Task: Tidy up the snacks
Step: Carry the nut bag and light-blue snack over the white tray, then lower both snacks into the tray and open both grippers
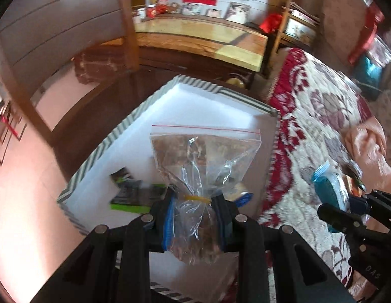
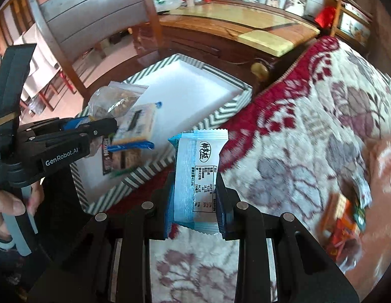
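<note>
1. I see the floral blanket (image 2: 309, 131), red, cream and mauve, filling the right of both views; its far parts are smeared by blur.
2. The white tray (image 1: 203, 106) with a grey striped rim lies at the blanket's edge, its long axis running diagonally away toward the wooden cabinet (image 2: 235, 25). My own fingers cut off its near corner.
3. My left gripper (image 1: 193, 199) is closed on the tied neck of a clear zip bag (image 1: 205, 151) of brown snacks, held above the tray. The bag's long axis points away from me, red zip line at the far end; the lower bulge is partly hidden by the pads.
4. My right gripper (image 2: 195, 202) is clamped on a blue-and-white packet (image 2: 199, 166), standing upright over the tray's near rim, serrated end up, label text running sideways.
5. Small wrappers (image 1: 130, 194) lie on the tray, too blurred to read.
6. An orange packet (image 2: 344, 224) rests on the blanket at right, smeared.
</note>
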`<state>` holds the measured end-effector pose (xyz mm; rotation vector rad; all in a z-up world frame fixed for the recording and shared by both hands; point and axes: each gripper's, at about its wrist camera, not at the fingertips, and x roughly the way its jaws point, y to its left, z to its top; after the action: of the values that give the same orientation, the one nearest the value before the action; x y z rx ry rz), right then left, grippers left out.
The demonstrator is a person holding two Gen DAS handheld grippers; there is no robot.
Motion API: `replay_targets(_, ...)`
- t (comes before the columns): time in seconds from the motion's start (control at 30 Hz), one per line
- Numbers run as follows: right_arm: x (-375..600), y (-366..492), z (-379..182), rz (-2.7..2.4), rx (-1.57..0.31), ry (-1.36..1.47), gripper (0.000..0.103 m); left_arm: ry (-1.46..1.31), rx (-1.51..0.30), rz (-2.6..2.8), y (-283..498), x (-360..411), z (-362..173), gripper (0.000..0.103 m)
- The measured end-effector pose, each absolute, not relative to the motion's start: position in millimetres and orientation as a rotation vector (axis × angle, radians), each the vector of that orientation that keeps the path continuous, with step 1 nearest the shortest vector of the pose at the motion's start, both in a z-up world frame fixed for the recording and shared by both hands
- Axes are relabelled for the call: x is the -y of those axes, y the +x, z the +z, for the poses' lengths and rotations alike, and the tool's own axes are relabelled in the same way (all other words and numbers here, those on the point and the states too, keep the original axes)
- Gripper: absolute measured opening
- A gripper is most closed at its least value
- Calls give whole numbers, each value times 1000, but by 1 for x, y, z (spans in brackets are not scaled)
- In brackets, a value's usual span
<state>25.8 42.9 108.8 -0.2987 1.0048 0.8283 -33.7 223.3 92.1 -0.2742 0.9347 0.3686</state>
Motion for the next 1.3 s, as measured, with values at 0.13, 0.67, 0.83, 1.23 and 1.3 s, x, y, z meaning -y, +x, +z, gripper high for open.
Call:
replay_targets(0.13, -65, 28, 113, 853, -996, -318, 26, -316, -935, 405, -41, -240, 87, 29)
replay_targets(0.67, -137, 51, 99, 888, -1031, -407, 26, -401, -963, 445, -51, -271, 65, 29)
replay_targets(0.83, -157, 65, 84, 881, -1063, -427, 26, -409, -979, 440, -49, -273, 58, 29)
replay_targets(1.23, -172, 76, 55, 870, -1137, -389, 31, -418, -1029, 438, -44, -270, 46, 33)
replay_targets(1.3, -169, 76, 56, 861, -1143, -366, 43, -415, -1041, 445, -43, -269, 45, 41)
